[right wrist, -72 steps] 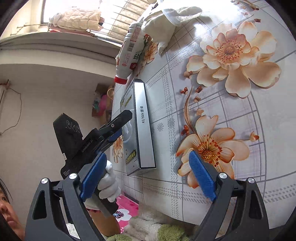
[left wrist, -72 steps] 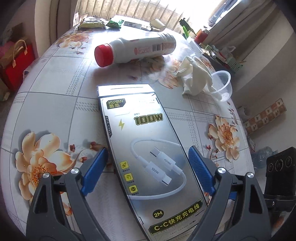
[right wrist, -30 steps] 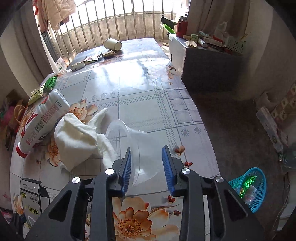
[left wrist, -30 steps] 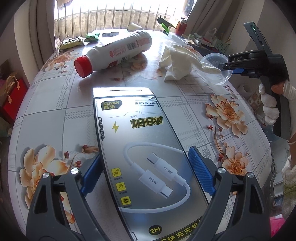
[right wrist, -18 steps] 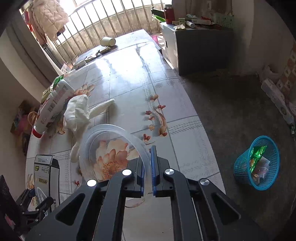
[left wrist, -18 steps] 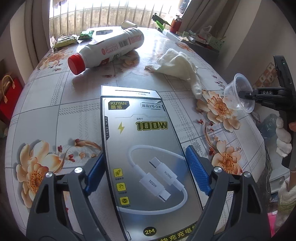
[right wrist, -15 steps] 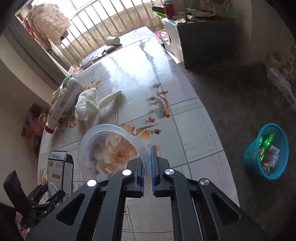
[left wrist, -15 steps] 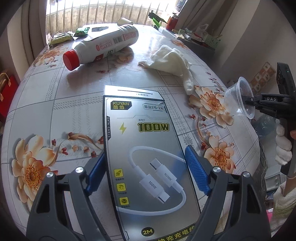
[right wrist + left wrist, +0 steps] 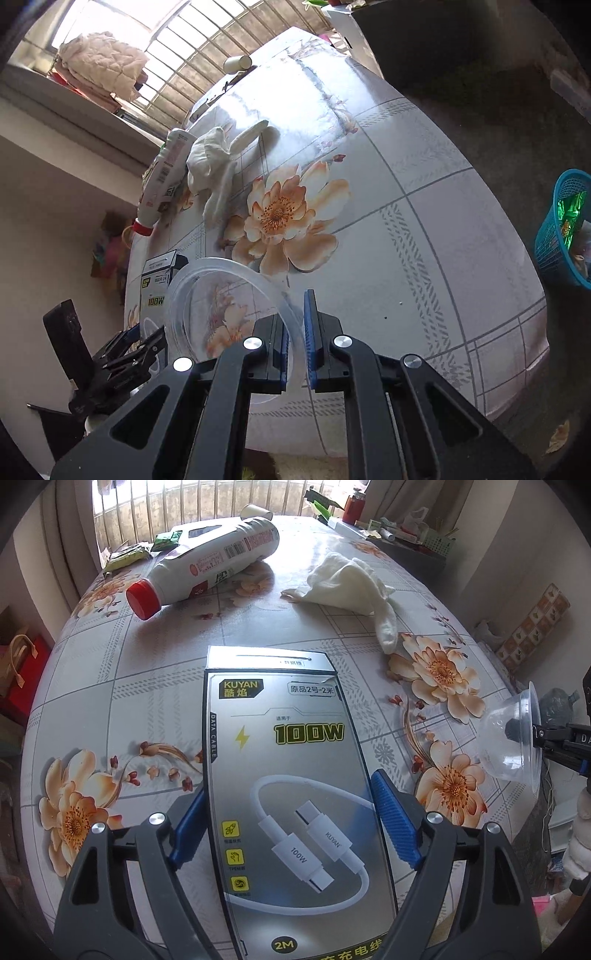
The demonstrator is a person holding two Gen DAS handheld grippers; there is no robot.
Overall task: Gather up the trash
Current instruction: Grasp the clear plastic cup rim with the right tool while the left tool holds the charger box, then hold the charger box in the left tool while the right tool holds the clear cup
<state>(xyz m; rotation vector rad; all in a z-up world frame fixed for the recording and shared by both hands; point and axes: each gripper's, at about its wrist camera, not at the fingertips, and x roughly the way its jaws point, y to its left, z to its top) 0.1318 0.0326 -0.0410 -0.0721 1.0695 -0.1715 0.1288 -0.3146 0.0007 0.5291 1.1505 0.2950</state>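
Carry step: right gripper (image 9: pixel 295 339) jaws clenched on clear cup (image 9: pixel 225 306) rim, beyond tabletop (image 9: pixel 424 229) edge. Left gripper (image 9: pixel 291 819) jaws wide, straddling cable box (image 9: pixel 291 775), contact unclear. Next: swing cup toward blue basket (image 9: pixel 561 229), 3 o'clock, release.

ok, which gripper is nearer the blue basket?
Right. The right gripper, shut on the clear cup, is at the table edge on the side of the basket, which stands on the floor. The left gripper straddles the cable box across the table.

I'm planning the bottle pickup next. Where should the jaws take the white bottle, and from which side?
Probably across the white bottle's narrower shoulder just behind the red cap, coming down from above. It lies on its side on the table, and its body looks wide.
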